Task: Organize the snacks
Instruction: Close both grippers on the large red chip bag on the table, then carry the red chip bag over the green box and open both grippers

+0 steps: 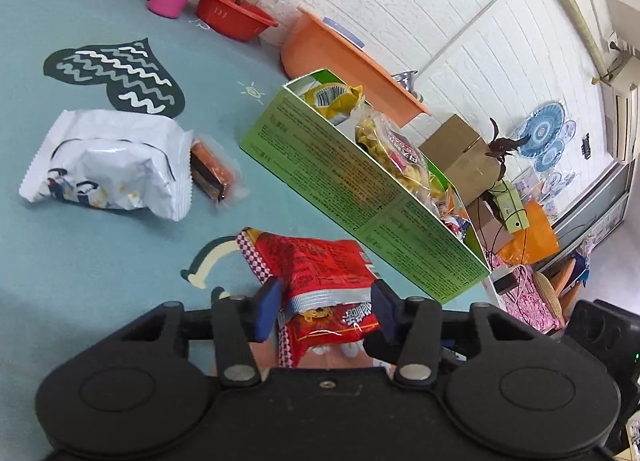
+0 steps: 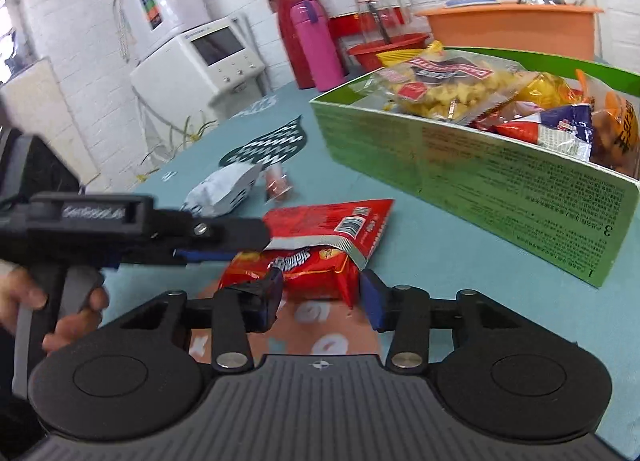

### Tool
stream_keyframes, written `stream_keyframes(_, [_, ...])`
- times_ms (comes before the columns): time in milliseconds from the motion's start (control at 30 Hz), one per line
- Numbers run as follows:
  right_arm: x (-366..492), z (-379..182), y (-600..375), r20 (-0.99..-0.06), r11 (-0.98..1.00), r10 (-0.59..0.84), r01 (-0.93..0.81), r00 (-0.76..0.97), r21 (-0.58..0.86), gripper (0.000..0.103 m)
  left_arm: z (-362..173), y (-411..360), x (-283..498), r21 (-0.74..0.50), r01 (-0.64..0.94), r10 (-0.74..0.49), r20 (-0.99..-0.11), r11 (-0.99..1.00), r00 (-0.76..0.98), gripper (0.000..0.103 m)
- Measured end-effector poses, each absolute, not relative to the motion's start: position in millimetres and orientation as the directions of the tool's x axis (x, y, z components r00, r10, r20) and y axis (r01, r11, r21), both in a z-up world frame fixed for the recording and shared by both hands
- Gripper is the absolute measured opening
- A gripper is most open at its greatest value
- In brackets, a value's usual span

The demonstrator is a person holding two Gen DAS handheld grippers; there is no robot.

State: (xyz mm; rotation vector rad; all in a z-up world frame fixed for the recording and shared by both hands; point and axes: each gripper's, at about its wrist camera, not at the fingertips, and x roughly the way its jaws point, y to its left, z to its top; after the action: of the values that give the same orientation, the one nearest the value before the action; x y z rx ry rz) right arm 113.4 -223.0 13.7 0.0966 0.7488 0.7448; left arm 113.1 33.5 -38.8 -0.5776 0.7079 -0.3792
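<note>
Red snack packet [image 2: 320, 245] on table [image 2: 440, 261], lying between both sets of fingers. Right gripper [image 2: 320, 297] fingers wide, straddling near end, untouching. Left gripper [image 1: 326, 309] fingers wide, astride opposite end. Green box [image 2: 480, 165] beyond-right.

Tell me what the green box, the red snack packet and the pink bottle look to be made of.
Green box: printed cardboard, matte; thin, stiff walls with folded corners.
Red snack packet: glossy plastic film, probably foil-lined; it crinkles, and its silver sealed edge shines.
Pink bottle: smooth, satin finish; plastic or coated metal, hard to tell which.
</note>
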Motion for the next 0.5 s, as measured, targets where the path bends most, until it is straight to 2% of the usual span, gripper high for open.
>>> stream_keyframes(100, [112, 13, -227, -0.577, 0.757, 0.638, -0.552, 0.510, 0.350, 0.077, -41, 36, 113, -0.626, 0.118, -0.511, -0.497, 0.771, 0.702, 0.085])
stream_keyframes(167, [119, 12, -229, -0.570, 0.760, 0.641, -0.523, 0.513, 0.384, 0.084, -42, 37, 113, -0.617, 0.107, -0.498, -0.507, 0.779, 0.703, 0.095])
stream_keyframes(233, [122, 10, -228, -0.568, 0.761, 0.643, -0.516, 0.514, 0.394, 0.086, -45, 34, 114, -0.609, 0.111, -0.496, -0.511, 0.785, 0.702, 0.093])
stream_keyframes(267, [122, 8, -227, -0.567, 0.758, 0.645, -0.520, 0.512, 0.394, 0.088, -46, 31, 114, -0.600, 0.120, -0.495, -0.513, 0.791, 0.701, 0.085])
stream_keyframes(300, [121, 7, -226, -0.557, 0.754, 0.651, -0.523, 0.515, 0.397, 0.081, -45, 27, 114, -0.582, 0.128, -0.486, -0.517, 0.803, 0.704, 0.082])
stream_keyframes(333, [120, 6, -224, -0.555, 0.752, 0.654, -0.523, 0.514, 0.401, 0.070, -43, 24, 113, -0.571, 0.133, -0.480, -0.516, 0.810, 0.709, 0.073])
stream_keyframes(367, [118, 7, -223, -0.555, 0.750, 0.656, -0.520, 0.511, 0.408, 0.062, -40, 20, 112, -0.567, 0.135, -0.478, -0.517, 0.813, 0.710, 0.072])
stream_keyframes(400, [116, 10, -223, -0.555, 0.751, 0.655, -0.519, 0.513, 0.407, 0.059, -37, 20, 111, -0.574, 0.141, -0.486, -0.508, 0.807, 0.711, 0.072])
stream_keyframes(500, [101, 28, -226, -0.519, 0.771, 0.632, -0.535, 0.575, 0.345, 0.059, -20, 17, 107, -0.589, 0.196, -0.521, -0.453, 0.784, 0.723, 0.072])
